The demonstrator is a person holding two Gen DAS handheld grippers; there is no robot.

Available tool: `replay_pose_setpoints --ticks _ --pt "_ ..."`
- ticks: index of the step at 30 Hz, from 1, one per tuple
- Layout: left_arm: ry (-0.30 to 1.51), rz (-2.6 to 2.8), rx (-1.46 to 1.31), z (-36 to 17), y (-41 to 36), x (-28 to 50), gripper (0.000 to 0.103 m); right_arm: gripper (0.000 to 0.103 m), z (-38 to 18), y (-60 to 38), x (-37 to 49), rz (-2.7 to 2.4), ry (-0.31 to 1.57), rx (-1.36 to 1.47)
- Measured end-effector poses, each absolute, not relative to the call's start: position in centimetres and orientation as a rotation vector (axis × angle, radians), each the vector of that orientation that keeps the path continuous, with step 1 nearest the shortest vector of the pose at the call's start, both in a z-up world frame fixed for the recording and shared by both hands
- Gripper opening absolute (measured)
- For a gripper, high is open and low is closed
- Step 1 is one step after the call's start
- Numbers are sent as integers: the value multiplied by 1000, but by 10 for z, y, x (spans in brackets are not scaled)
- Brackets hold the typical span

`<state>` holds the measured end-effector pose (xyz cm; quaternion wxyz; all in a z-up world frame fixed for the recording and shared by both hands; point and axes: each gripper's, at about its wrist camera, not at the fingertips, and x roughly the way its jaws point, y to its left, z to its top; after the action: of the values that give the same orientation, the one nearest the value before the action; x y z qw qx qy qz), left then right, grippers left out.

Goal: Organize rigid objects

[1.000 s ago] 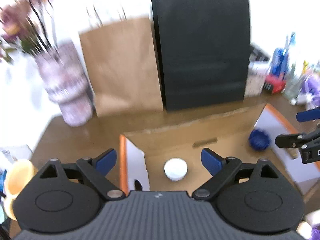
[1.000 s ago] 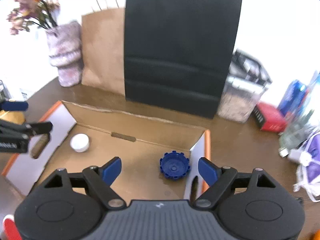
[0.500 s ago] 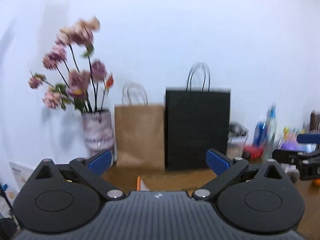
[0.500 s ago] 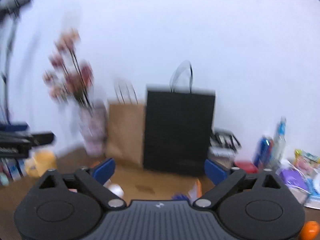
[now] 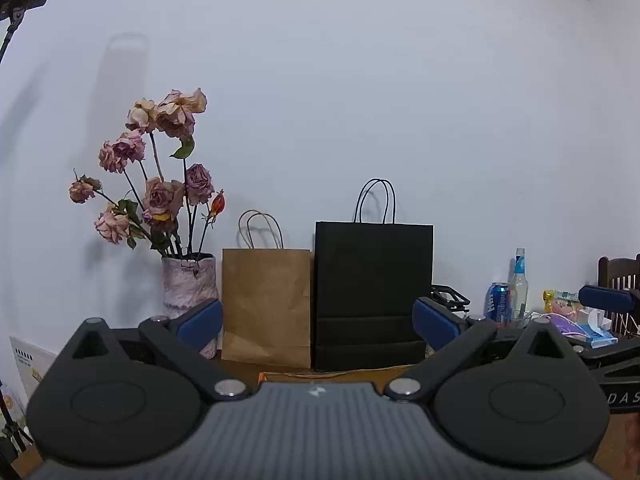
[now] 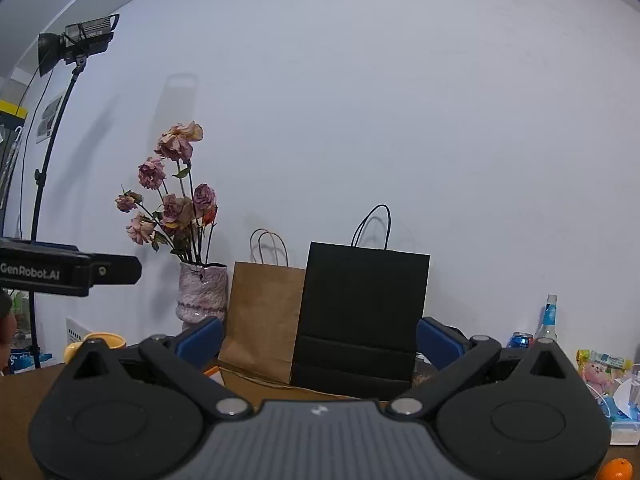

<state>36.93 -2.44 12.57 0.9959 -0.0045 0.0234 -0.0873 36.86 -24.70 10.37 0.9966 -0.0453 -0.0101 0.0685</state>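
Both cameras point up at the white wall. My left gripper (image 5: 318,318) is open and empty, its blue pads wide apart in front of the bags. My right gripper (image 6: 319,338) is also open and empty. Only a sliver of the cardboard box (image 5: 332,374) shows below the left gripper, and its back edge shows in the right wrist view (image 6: 256,382). The inside of the box is hidden behind the gripper bodies. The right gripper shows at the right edge of the left wrist view (image 5: 608,300). The left gripper shows at the left edge of the right wrist view (image 6: 68,272).
A brown paper bag (image 5: 266,306) and a black paper bag (image 5: 372,296) stand against the wall. A vase of dried roses (image 5: 188,288) stands left of them. Bottles, a can (image 5: 496,300) and packets crowd the right side. A yellow mug (image 6: 98,340) and a light stand (image 6: 48,160) are at the left.
Both grippers have tilted up and pulled back. A second ago they looked down into the box at a white cap and a blue cap; now they face the wall and bags.
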Motion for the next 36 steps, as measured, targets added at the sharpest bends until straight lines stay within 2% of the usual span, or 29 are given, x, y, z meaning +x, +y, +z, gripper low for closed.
replay_pose_setpoints --ticks 6,9,17,25,31,36 --pt "36 -138 -55 118 -8 335 103 103 98 -255 330 168 -31 28" --pt "0 -151 -70 107 3 296 103 103 87 -260 300 188 -10 103" --pt "-110 -141 67 74 17 172 103 103 46 -256 199 218 40 50" --pt "-33 -87 157 31 21 62 103 103 20 -249 89 215 86 109" --pt "-19 -110 224 17 11 64 103 103 6 -231 76 227 136 27" --pt "129 -132 102 7 12 90 103 103 -5 -222 91 236 191 18"
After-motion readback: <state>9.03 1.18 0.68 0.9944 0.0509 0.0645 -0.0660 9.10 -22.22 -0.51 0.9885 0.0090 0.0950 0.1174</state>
